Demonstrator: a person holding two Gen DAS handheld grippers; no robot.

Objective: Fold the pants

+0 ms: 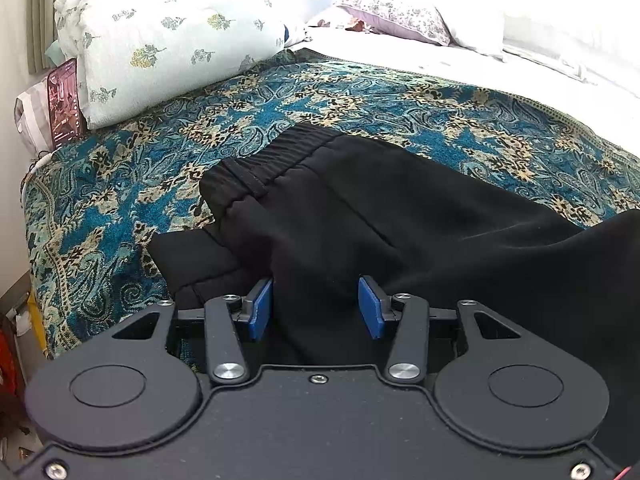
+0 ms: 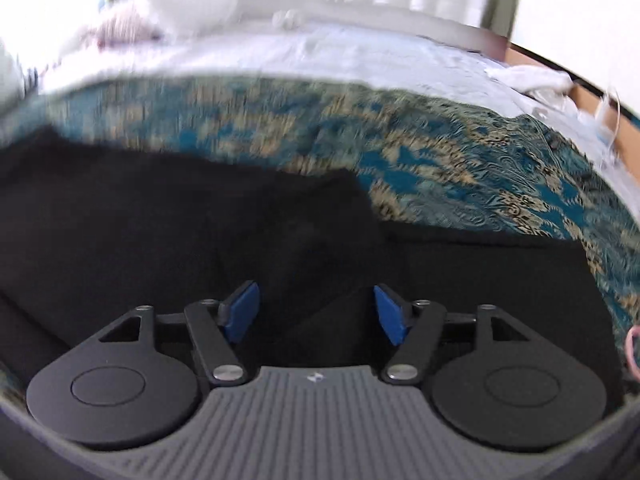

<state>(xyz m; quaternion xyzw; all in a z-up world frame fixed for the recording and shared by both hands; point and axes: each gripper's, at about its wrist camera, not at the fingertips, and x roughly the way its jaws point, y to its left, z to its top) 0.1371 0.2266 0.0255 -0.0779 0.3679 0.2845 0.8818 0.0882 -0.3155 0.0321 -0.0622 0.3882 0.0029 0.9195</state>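
Note:
Black pants (image 1: 360, 216) lie on a teal paisley bedspread (image 1: 120, 208). Their elastic waistband (image 1: 272, 160) points toward the pillows, and a flap sticks out at the left. My left gripper (image 1: 316, 306) is open, its blue pads (image 1: 262, 308) on either side of a ridge of the black cloth near the front edge. In the right wrist view, which is blurred, the pants (image 2: 200, 220) fill the lower half. My right gripper (image 2: 316, 312) is open over the cloth with a fold between its pads (image 2: 390, 312).
A floral quilt (image 1: 168, 28) is piled at the back left with a phone (image 1: 64, 100) leaning beside it. Pillows (image 1: 400, 12) and white sheets (image 2: 320, 56) lie beyond the bedspread (image 2: 460, 160). The bed edge drops away at the left.

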